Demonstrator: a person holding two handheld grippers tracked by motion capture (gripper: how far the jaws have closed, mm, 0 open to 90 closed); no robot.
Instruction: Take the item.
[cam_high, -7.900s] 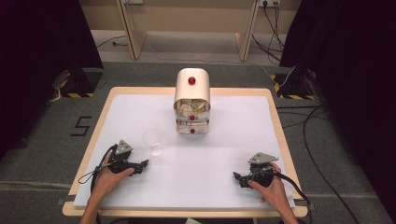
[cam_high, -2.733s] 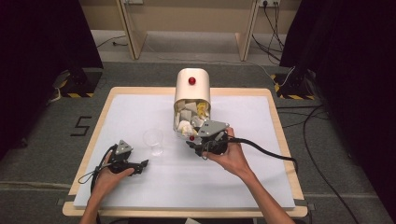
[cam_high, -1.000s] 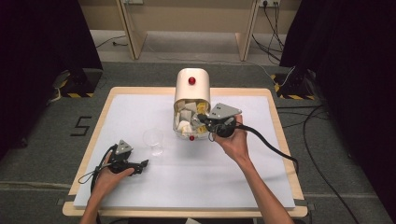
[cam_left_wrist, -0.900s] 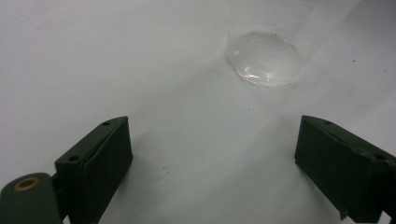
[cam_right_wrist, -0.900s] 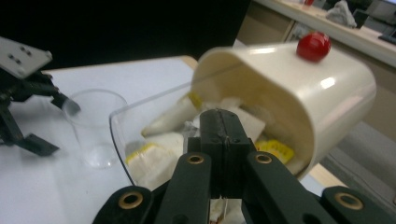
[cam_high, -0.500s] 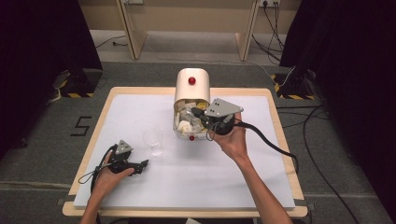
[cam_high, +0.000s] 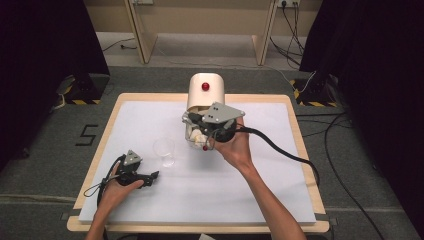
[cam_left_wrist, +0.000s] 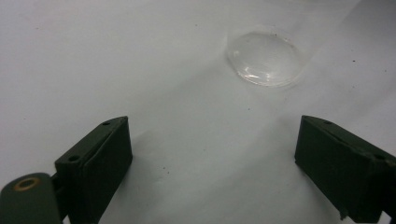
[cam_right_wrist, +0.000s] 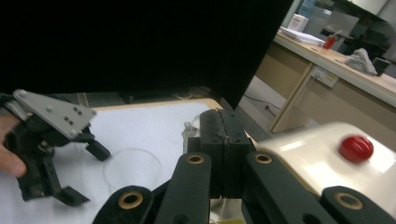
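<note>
Since the first shot the right tool (cam_high: 192, 120) has come off its spot at the table's 4 o'clock corner and gone up to the cream dispenser (cam_high: 205, 90) at 12 o'clock, and in the last second it has lifted a bit more against the clear bin (cam_high: 196, 136) under the dome.

Left to right: the left tool (cam_high: 150, 176) sits parked around 8 o'clock on the table (cam_high: 280, 190), hand on it, not going anywhere. Its jaws are spread wide with nothing between them; in the left gripper view you just see the white mat and the bottom of the clear cup (cam_left_wrist: 264, 58) out ahead. That cup (cam_high: 164, 151) stands upright near the middle, at about 1 o'clock from the left tool and just to the 8 o'clock side of the dispenser, not touching it.

Then the right tool: in the right gripper view (cam_right_wrist: 223, 154) its jaws are pressed flat together, and I can't see anything pinched between them. It looks like it's nudging or hooking some part of the dispenser's front rather than gripping it, can't tell exactly which.

What worries me: the cup isn't under the outlet, so if stuff drops now it lands on the mat. Pushing with closed jaws could also slip off or shove the whole dispenser back.
</note>
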